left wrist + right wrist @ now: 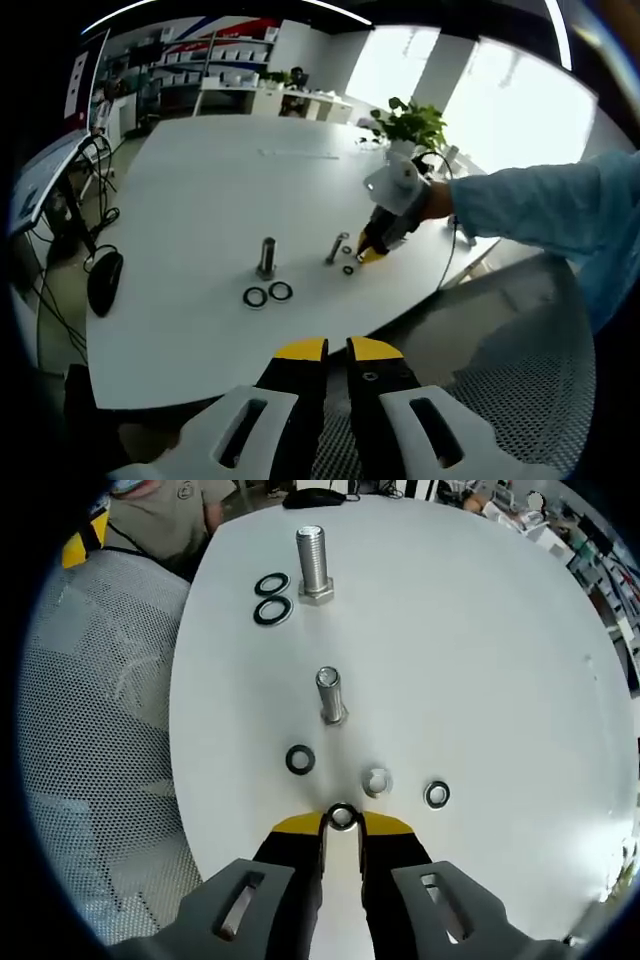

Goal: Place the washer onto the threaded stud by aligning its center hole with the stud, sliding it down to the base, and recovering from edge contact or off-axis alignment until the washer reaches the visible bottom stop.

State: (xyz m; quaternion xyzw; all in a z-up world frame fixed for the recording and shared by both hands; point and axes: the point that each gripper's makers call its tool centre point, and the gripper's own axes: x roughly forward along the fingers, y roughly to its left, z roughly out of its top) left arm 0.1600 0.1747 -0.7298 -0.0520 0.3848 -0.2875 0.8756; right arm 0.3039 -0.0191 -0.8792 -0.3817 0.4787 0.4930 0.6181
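On the white table (480,660) a small threaded stud (330,695) stands upright, with a larger bolt (313,565) beyond it. My right gripper (342,825) is low at the table, shut on a small silver washer (342,817) held between its yellow tips, just short of the stud. Loose washers lie close by: a black one (300,759), a silver one (376,781) and another (436,794). The left gripper view shows the stud (336,248), the bolt (266,258) and the right gripper (372,250) in a hand. My left gripper (337,350) hovers off the table's edge, shut and empty.
Two black-rimmed washers (271,598) lie beside the large bolt. A grey mesh chair (90,730) stands against the table's edge, and a person (160,510) sits beyond it. A black mouse (104,280) and a potted plant (410,125) rest on the table.
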